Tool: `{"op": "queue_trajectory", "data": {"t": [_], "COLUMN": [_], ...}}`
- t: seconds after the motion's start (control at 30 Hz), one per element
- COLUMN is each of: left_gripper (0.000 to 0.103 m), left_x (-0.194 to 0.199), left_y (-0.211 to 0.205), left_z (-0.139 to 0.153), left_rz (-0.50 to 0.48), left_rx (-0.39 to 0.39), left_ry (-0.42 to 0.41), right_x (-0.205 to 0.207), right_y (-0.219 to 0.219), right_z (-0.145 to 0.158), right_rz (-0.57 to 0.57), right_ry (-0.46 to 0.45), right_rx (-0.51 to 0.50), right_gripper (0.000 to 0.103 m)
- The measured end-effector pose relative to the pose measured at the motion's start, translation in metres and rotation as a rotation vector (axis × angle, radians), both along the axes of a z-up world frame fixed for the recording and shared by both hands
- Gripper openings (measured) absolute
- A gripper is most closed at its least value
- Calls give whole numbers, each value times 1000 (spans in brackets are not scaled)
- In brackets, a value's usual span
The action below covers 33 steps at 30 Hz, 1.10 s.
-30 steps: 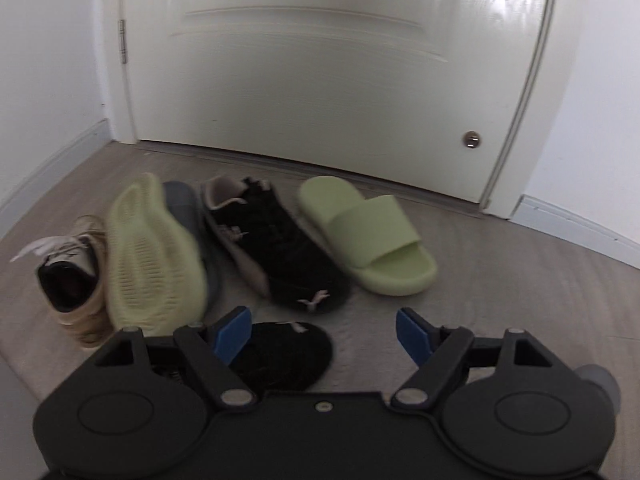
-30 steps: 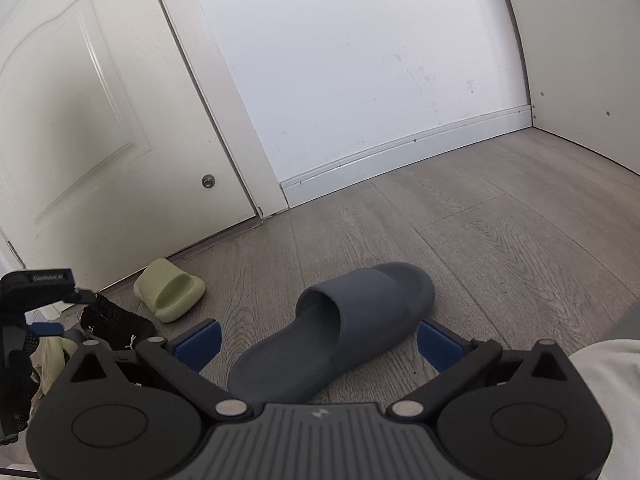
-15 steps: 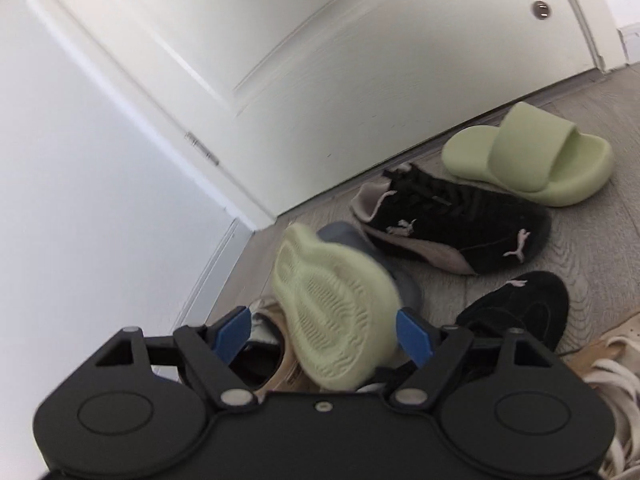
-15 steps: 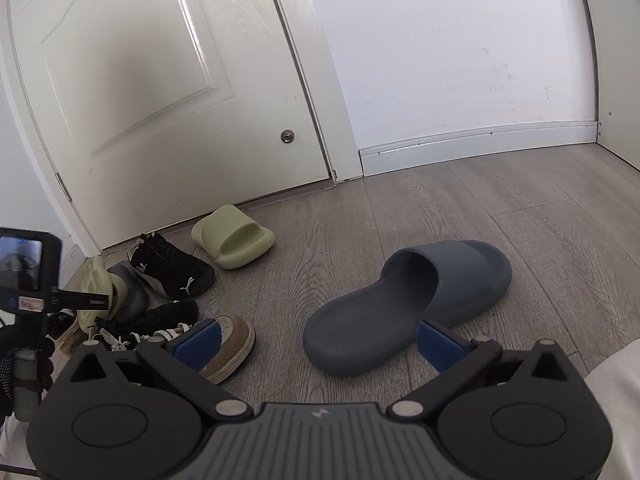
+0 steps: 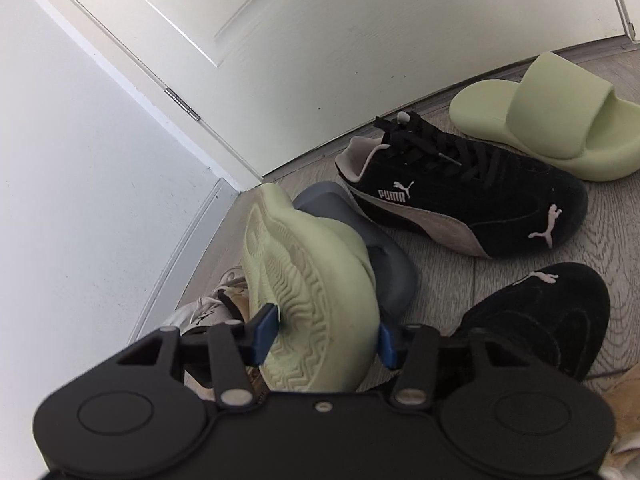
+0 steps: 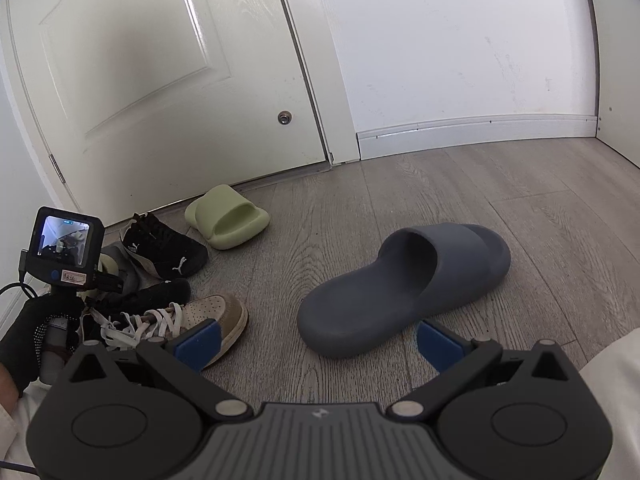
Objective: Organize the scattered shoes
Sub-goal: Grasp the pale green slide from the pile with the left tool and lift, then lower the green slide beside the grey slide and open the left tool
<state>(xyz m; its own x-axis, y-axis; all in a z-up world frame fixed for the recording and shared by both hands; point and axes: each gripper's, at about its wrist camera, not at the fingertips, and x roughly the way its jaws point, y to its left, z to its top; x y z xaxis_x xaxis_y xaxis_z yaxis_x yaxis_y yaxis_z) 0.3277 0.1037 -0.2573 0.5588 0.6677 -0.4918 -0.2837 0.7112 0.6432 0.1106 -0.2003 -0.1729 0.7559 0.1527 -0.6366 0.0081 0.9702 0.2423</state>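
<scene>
1. The left gripper (image 5: 326, 332) is closing its jaws across the upturned green slide (image 5: 312, 304), pads at each edge, to lift it off the pile.
2. That slide leans on a grey slide (image 5: 384, 264) by the door.
3. The right gripper (image 6: 316, 340) hangs released before the other grey slide (image 6: 404, 292), likely its next pick.

Grey wood-look floor (image 6: 400, 208) runs up to the white door. By the door a pale green slide (image 6: 228, 216) lies upright, a black sneaker (image 6: 166, 246) beside it, a second black sneaker (image 6: 152, 294) and a tan laced sneaker (image 6: 208, 316) nearer. A dark grey slide (image 6: 404, 288) lies well apart.
</scene>
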Motion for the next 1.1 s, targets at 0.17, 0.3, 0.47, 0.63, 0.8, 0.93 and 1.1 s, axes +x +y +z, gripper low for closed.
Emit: {"op": "queue_trajectory", "data": {"t": [0.17, 0.3, 0.47, 0.63, 0.8, 0.93, 1.1], "left_gripper": [32, 26, 26, 26, 26, 26, 26], "left_x": [-10, -25, -54, -86, -91, -51, 20], "left_y": [-4, 19, 48, 46, 11, -51, -112], "left_z": [15, 64, 131, 207, 257, 251, 215], "left_rz": [31, 128, 167, 103, -66, -199, -270], "left_rx": [62, -67, -271, -361, -525, -724, -1002], "left_ry": [-135, -289, -442, -617, -681, -601, -433], "right_x": [-2, -4, -3, -2, -4, -7, -10], "right_y": [2, 4, 4, 0, -4, -9, -19], "right_z": [2, 4, 6, 6, 6, 10, 13], "right_rz": [5, 13, 9, -7, -14, -26, -61], "right_ry": [-15, -27, -36, -37, -44, -59, -72], "right_rx": [-17, -25, -25, -12, 5, 17, 31], "right_gripper": [103, 103, 103, 103, 103, 103, 103]}}
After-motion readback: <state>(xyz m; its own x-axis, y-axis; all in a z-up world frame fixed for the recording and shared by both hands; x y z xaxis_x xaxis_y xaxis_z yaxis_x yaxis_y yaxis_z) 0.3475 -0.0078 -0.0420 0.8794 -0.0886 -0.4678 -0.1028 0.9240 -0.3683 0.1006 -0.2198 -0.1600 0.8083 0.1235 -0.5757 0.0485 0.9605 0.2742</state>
